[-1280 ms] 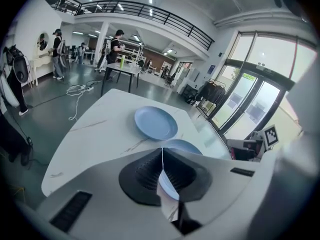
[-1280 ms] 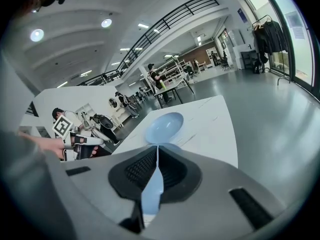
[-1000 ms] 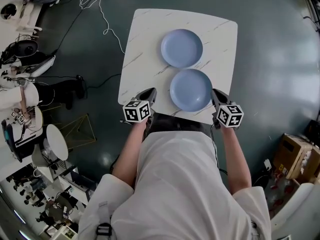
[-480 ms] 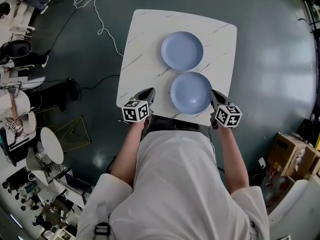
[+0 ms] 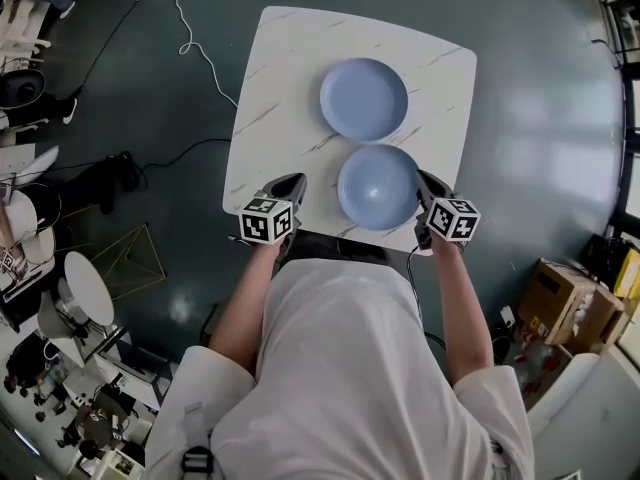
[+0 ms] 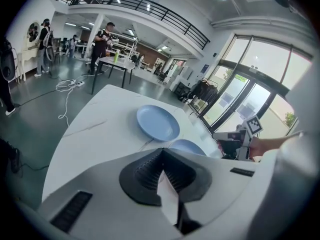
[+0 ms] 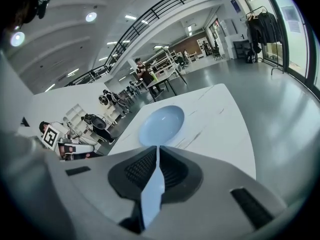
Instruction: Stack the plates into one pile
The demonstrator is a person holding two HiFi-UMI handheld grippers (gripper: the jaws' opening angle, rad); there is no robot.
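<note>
Plates unstacked: near plate point(image 5: 378, 186), far plate point(image 5: 363, 98) flat on table point(image 5: 280, 88), just apart. Left gripper point(image 5: 296, 180), right gripper point(image 5: 423, 179) flank near plate, jaws closed, empty, likely staging first pickup.

On the white marble-patterned square table point(image 5: 290, 88), taking 12 o'clock as away from the person, the near round blue plate point(image 5: 378, 187) lies toward 6 and the far round blue plate point(image 5: 364, 99) just beside it at its 12. The left gripper point(image 5: 290, 182) is at the near plate's 9 o'clock, apart from it. The right gripper point(image 5: 423, 180) is at its 3, just beside the rim. A brown cardboard box point(image 5: 565, 303) stands off the table at 4 o'clock, and a white cable point(image 5: 195, 38) lies at 10.
</note>
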